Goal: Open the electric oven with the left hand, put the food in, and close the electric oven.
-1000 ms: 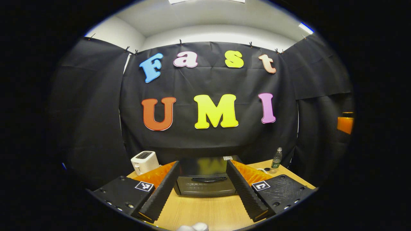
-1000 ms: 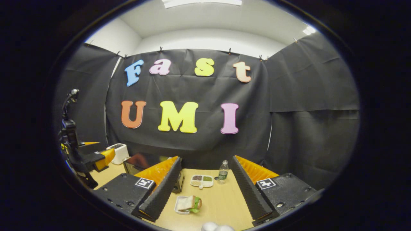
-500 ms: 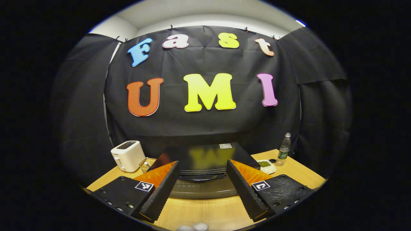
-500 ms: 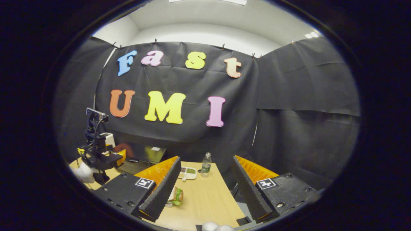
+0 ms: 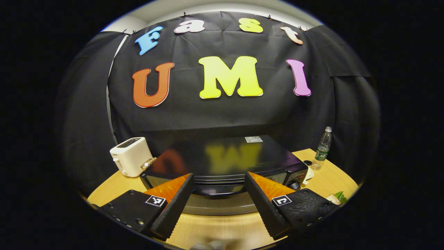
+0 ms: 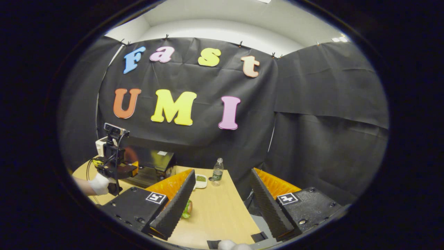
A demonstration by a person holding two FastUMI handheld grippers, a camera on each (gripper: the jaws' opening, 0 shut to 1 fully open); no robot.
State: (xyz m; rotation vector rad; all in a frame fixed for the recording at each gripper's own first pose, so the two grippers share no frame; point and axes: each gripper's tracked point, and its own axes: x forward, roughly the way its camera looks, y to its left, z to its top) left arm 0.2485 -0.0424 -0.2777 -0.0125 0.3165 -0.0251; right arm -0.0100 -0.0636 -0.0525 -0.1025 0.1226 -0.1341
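Left gripper view: the left claw (image 5: 218, 205) gapes wide, empty, just before the black oven (image 5: 222, 163) on the wooden surface (image 5: 222, 229). Right gripper view: the right claw (image 6: 222, 205) is also wide apart, food (image 6: 187, 208) beside its left finger

Your left gripper (image 5: 218, 205) faces the black electric oven (image 5: 222, 163), its fingers spread wide to either side of the closed door, with a strip of bare desk (image 5: 215, 225) beneath. A white toaster (image 5: 131, 161) stands just beside the oven on one flank; a water bottle (image 5: 322, 147) and a small dish (image 6: 201, 180) stand on the other. Ahead of your right gripper (image 6: 222, 205), the desk runs open to that bottle, with the sandwich (image 6: 187, 208) just beside one finger.
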